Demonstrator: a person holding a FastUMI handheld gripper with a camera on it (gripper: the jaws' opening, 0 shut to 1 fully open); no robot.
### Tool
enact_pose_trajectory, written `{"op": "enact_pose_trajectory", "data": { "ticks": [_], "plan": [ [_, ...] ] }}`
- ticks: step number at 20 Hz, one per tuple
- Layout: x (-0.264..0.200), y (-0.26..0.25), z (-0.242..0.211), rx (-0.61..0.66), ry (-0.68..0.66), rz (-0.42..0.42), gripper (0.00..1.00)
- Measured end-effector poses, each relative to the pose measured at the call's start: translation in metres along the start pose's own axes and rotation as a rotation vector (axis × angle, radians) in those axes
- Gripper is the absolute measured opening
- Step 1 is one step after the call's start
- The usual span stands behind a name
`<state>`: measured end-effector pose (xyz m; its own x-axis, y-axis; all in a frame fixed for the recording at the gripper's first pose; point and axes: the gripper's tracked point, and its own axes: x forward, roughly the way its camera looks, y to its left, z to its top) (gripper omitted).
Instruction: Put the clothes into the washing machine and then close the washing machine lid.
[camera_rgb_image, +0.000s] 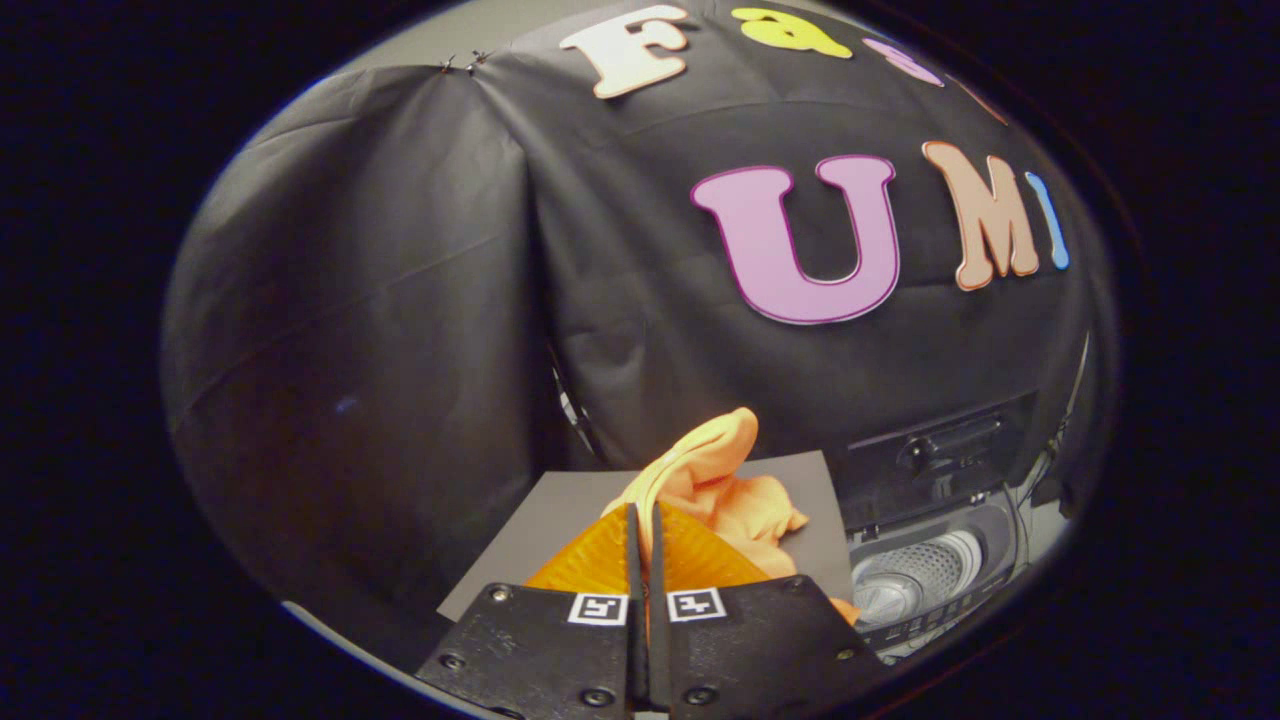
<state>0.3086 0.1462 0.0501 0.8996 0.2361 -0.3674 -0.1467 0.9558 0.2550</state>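
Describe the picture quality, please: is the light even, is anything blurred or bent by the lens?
Gripper view: strong fisheye bending toward the rim, so the washing machine looks curved; light is dim and uneven, darker on the wall's left fold; the orange cloth is sharp and bright; the gripper jaws are nearly closed on it, in focus.

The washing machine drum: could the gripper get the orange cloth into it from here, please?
Probably yes: the gripper is shut on the orange cloth, the lid stands raised, and the drum lies open just beside them.
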Motion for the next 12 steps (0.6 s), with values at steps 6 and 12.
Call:
{"op": "enact_pose_trajectory", "data": {
  "ticks": [6, 12],
  "plan": [
    [-0.037, -0.068, 0.046, -0.057, -0.080, -0.119, 0.00],
    [-0.060, -0.158, 0.078, -0.126, -0.190, -0.277, 0.00]
  ]
}}
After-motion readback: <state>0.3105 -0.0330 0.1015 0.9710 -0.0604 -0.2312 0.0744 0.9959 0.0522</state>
